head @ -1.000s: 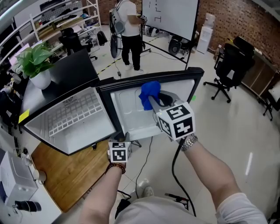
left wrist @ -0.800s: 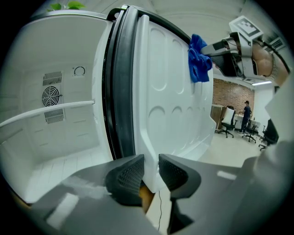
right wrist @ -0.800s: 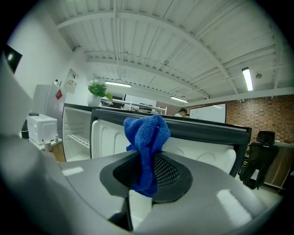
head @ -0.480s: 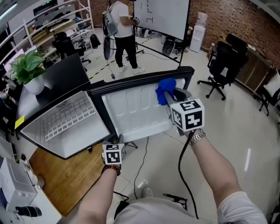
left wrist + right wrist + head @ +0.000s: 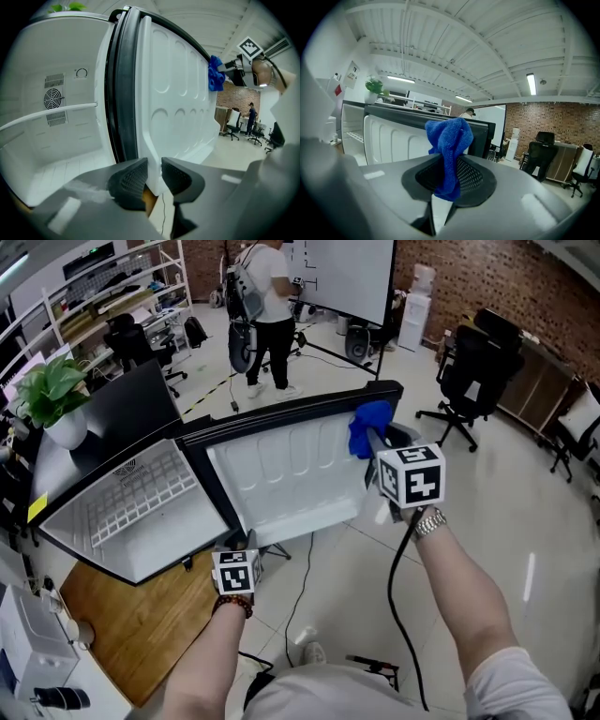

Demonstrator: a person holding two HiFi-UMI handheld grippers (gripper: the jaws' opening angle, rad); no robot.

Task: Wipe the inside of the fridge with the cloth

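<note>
A: Where is the cloth now?

B: The blue cloth (image 5: pixel 369 427) is at the right end of the fridge door (image 5: pixel 281 474), upper centre-right in the head view. It sits against the white inner liner just under the door's dark rim. A second ago it was near the middle of that liner, so it has slid right along the top of the door.

A: And what has hold of it?

B: The right gripper (image 5: pixel 450 180). Its jaws are closed on the cloth: the lower folds are pinched between the two pads and the rest bunches up above the tips.

A: The other hand?

B: The left gripper (image 5: pixel 154 169) is low in the head view, at the door's near bottom edge — the same spot as before. Its jaws clamp that white edge, one pad on each face, and they have just squeezed in a touch further.

A: And the cabinet itself?

B: The fridge (image 5: pixel 141 545) stands open at the left of the frame, its shelf (image 5: pixel 141 491) showing. The cloth is well apart from it. The whole fridge sits slightly further left in the frame than it did.
</note>
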